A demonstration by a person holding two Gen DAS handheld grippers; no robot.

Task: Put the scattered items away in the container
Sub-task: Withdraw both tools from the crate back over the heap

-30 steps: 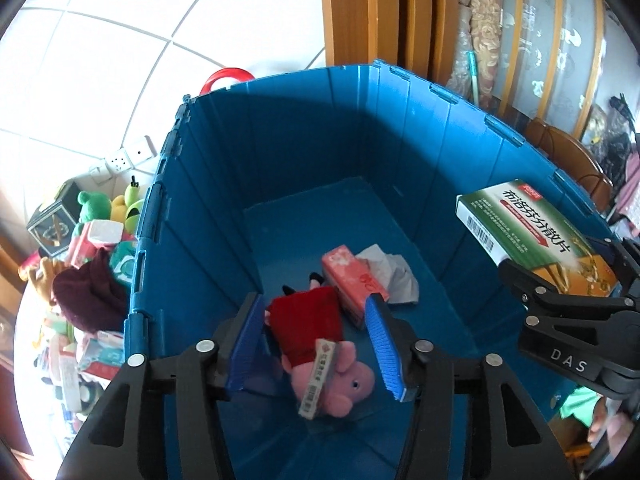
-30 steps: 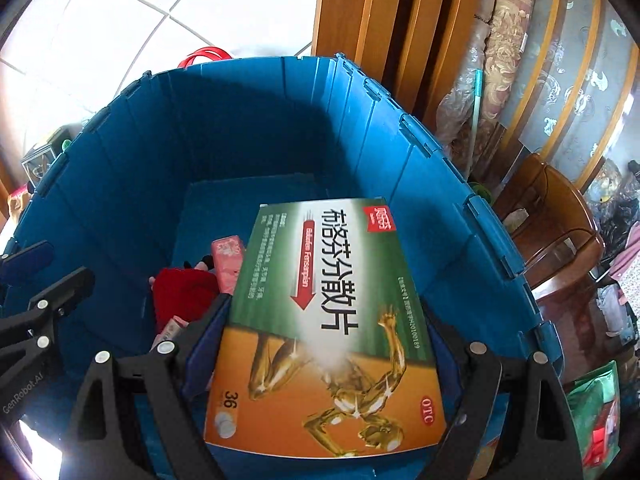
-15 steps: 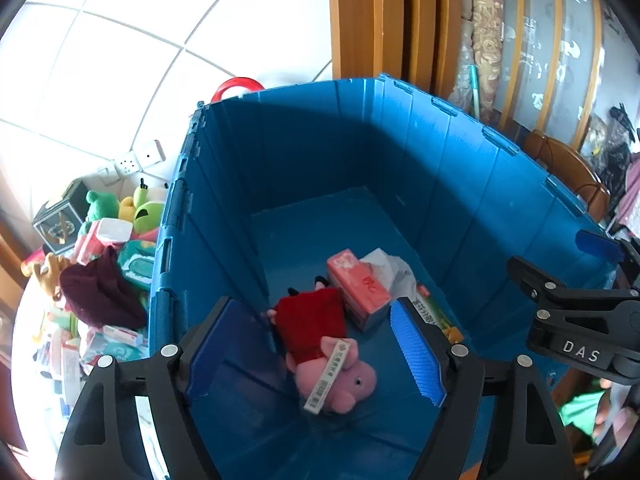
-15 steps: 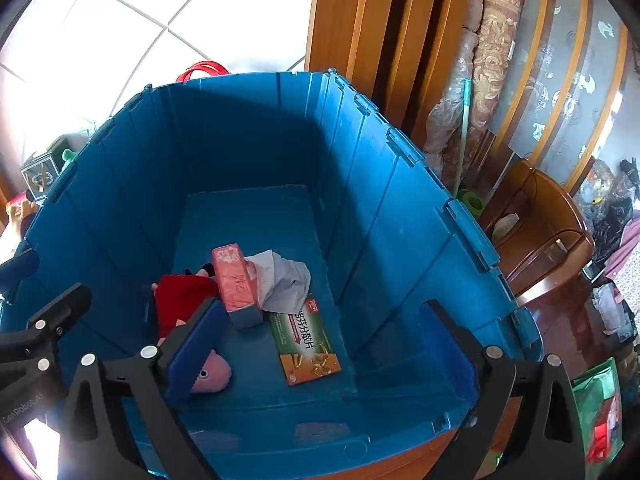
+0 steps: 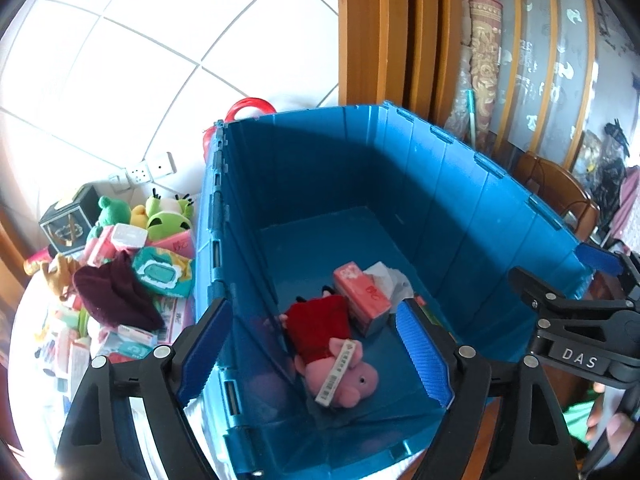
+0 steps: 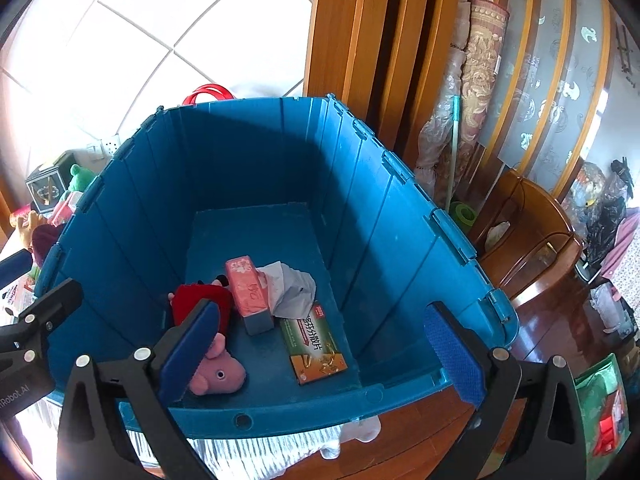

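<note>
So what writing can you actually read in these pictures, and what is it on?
"DAS": on the right claw's black body, seen from the left wrist.
"Robot.AI": on the left claw's body, start cut off.
Green medicine box: large Chinese characters, too small to read surely.
Pink tissue pack, pig toy's tag: print unreadable.

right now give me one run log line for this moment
left gripper: open, empty | right gripper: open, empty | medicine box: lying in blue bin | pig plush: in bin | more items outside
</note>
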